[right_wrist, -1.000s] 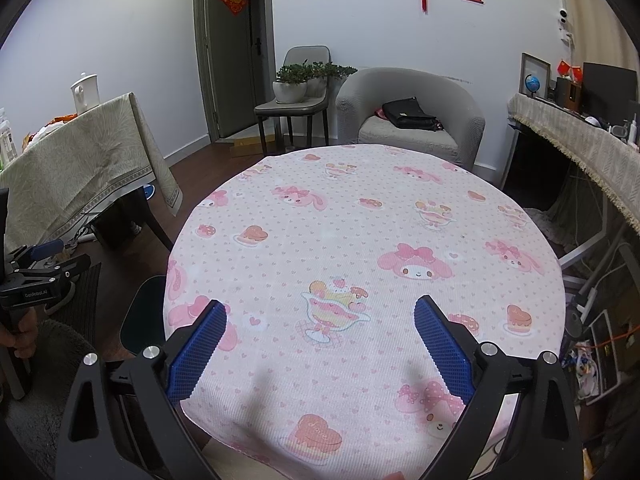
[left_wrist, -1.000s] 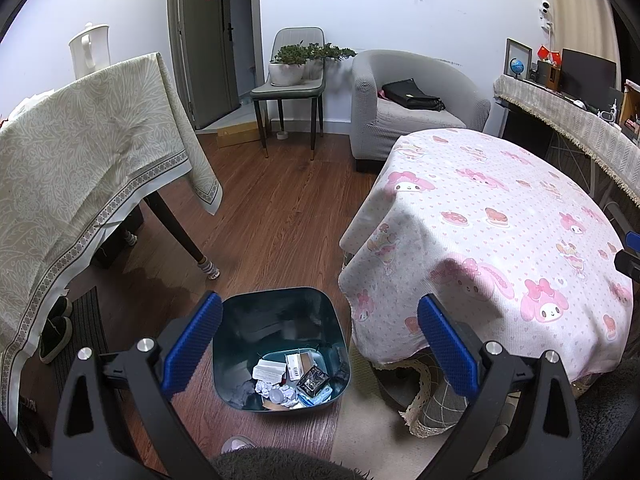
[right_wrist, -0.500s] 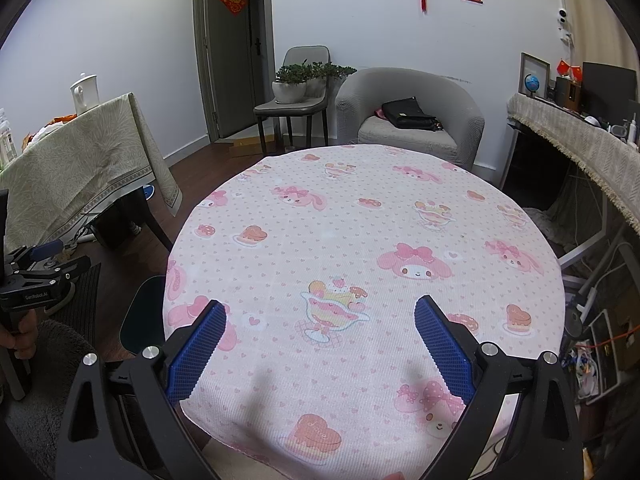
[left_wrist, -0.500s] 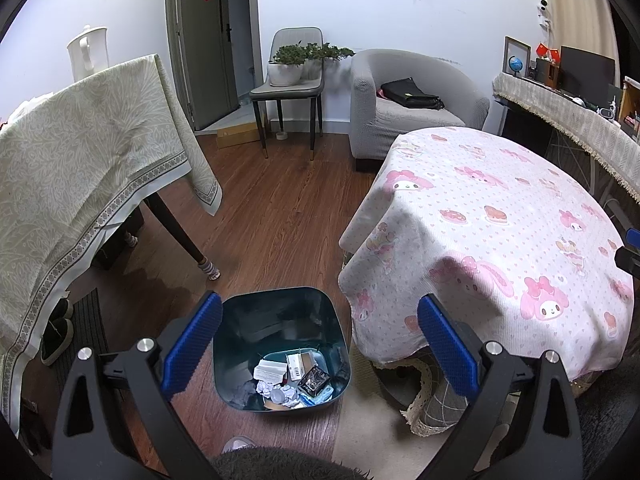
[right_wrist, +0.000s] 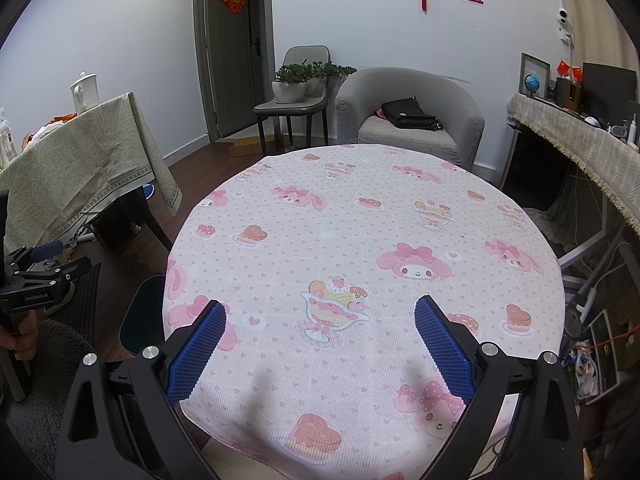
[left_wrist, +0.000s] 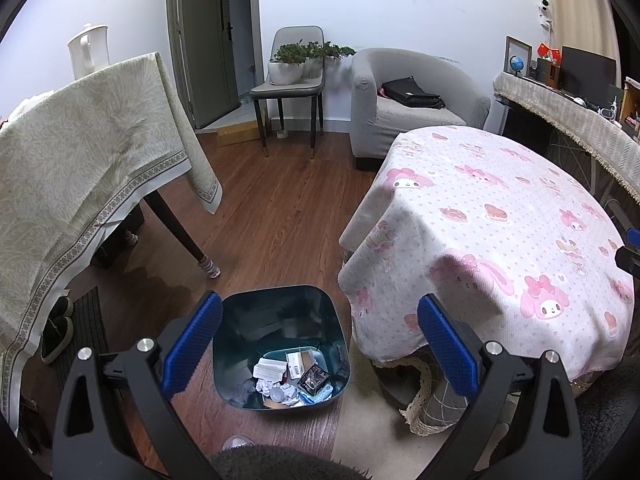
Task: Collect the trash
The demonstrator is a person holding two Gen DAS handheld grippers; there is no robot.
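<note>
Your left gripper [left_wrist: 318, 336] hangs with its blue pads spread wide and nothing between them, directly above the dark teal bin [left_wrist: 280, 304] on the wood floor. Your right gripper [right_wrist: 320, 340] is just as wide apart and empty, poised over the near part of the round table's pink tablecloth [right_wrist: 360, 240].

Taking the bin as your landmark: the trash [left_wrist: 292, 380] sits inside it, piled against the wall nearest you. It is crumpled paper, a few small cartons, a dark wrapper and a bit of blue. The table stands just to the right of the bin, its cloth hanging close to the rim.

As a judgement, collecting looks largely done: the cloth shows no loose items in either view, and the floor around the bin looks clear. What lies under the table is hidden.

Readable writing is scarce. Printing on the cartons is too small to make out. A heart on the cloth reads "Love" [right_wrist: 316, 434], and the left tool's body, seen from the right wrist, carries "GenRobot.AI" [right_wrist: 36, 297].
</note>
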